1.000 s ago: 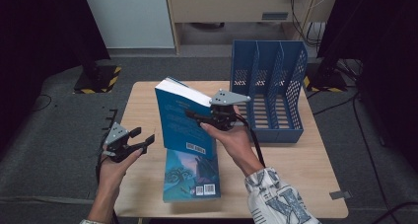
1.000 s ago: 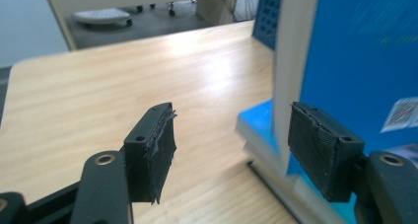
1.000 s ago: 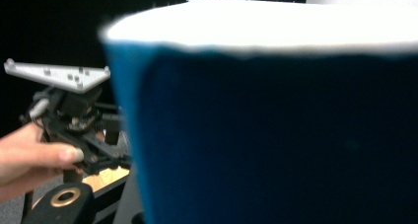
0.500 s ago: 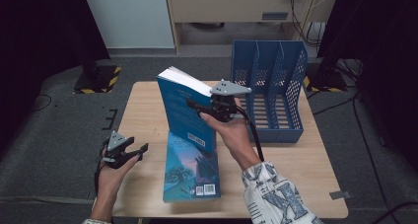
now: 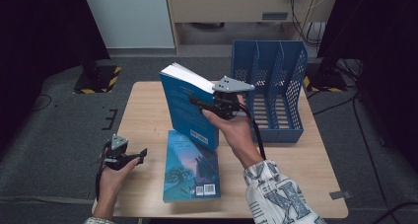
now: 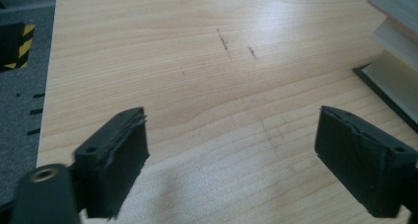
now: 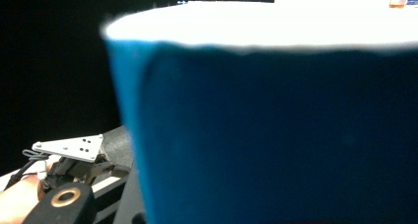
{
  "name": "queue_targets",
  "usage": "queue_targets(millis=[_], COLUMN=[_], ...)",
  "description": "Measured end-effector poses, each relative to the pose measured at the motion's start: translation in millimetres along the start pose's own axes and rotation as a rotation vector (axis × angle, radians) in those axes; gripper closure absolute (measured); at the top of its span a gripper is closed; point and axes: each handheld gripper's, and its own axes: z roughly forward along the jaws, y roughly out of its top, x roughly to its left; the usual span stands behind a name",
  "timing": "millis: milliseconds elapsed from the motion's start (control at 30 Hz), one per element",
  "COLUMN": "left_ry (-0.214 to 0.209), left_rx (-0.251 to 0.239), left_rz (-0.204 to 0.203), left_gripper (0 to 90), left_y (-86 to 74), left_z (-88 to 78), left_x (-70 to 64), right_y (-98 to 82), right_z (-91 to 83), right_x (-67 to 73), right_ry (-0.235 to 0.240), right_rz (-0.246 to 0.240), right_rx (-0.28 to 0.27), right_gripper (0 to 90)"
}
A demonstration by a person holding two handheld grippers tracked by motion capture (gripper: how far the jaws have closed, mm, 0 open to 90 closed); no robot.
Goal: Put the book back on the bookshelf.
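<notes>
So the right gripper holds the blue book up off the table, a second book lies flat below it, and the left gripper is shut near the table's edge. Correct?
Not quite: the left gripper is open, its jaws wide apart over bare table in the left gripper view. The rest stands: the right gripper holds the blue book up, above the flat second book.

Pale wood-grain worktop (image 5: 148, 110), light beige, with a few dark scuff marks. Solid teal-blue cover on the raised book (image 5: 190, 110), white page edges along its top, a small white label near its lower corner. Teal-and-blue illustrated cover on the flat book (image 5: 191, 172), darker shapes within, white barcode patch at the bottom. Blue perforated file rack (image 5: 276, 86). Black right tool (image 5: 217, 105) with a grey plate. Black left tool (image 5: 123, 157), grey-topped, its pads (image 6: 360, 150) dark charcoal. White sleeve (image 5: 281, 194) with blue-grey letter print. Dark grey floor (image 5: 54, 135), yellow-and-black hazard stripes nearby.
</notes>
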Motion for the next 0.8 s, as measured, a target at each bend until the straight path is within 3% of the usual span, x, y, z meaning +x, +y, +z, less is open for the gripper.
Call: queue_targets(millis=[167,500,800], left_ry=[0.004,-0.002,-0.002], left_rx=[0.019,0.041,0.062], left_rz=[-0.006,-0.012,0.009], left_gripper=[5.4,7.0,7.6], left_y=[-1.1,-4.2,-6.8], left_z=[3.5,5.8,7.8], left_x=[-2.3,-2.3,-4.7], right_y=[1.9,10.4,18.1], right_z=[-0.8,-8.8,-16.8], right_x=[0.2,-0.7,-3.7], right_ry=[-0.003,-0.02,-0.039], right_rz=[0.0,-0.009,-0.01], right_rx=[-0.003,-0.012,-0.022], right_gripper=[61.3,61.3,61.3])
